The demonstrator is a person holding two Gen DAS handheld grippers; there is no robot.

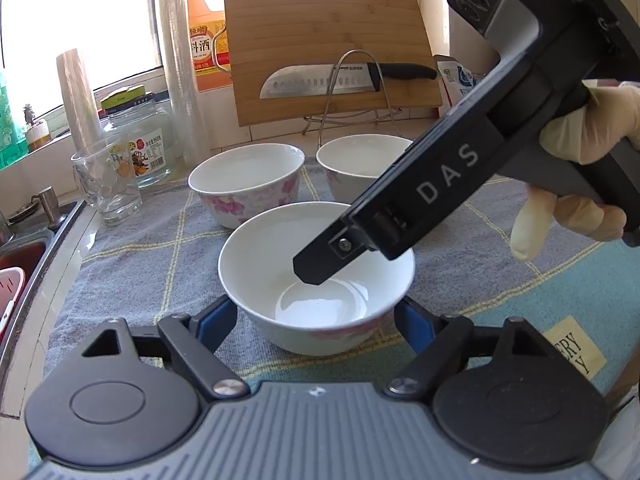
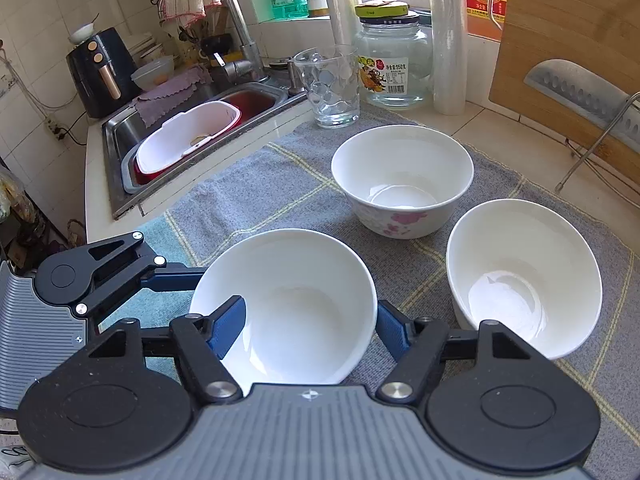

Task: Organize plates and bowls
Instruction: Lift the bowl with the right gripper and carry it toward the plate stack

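Three white bowls with pink flowers stand on a grey-blue checked towel (image 1: 132, 248). In the left wrist view the near bowl (image 1: 280, 264) sits between my left gripper's (image 1: 316, 316) blue pads, which stand wide apart at its sides; two more bowls (image 1: 246, 180) (image 1: 360, 160) stand behind. My right gripper comes in from the upper right with one finger (image 1: 316, 268) inside the near bowl. In the right wrist view my right gripper (image 2: 310, 324) is open, one pad inside that bowl (image 2: 296, 308), the other outside its rim. The other two bowls (image 2: 402, 178) (image 2: 524, 276) stand further right.
A glass (image 2: 332, 88), a jar (image 2: 394, 64), film rolls (image 2: 448, 40) and a sauce bottle (image 1: 206, 40) line the back. A cutting board (image 1: 332, 40) with a knife (image 1: 340, 80) leans on a wire rack. The sink (image 2: 192, 136) with a pink tub lies left.
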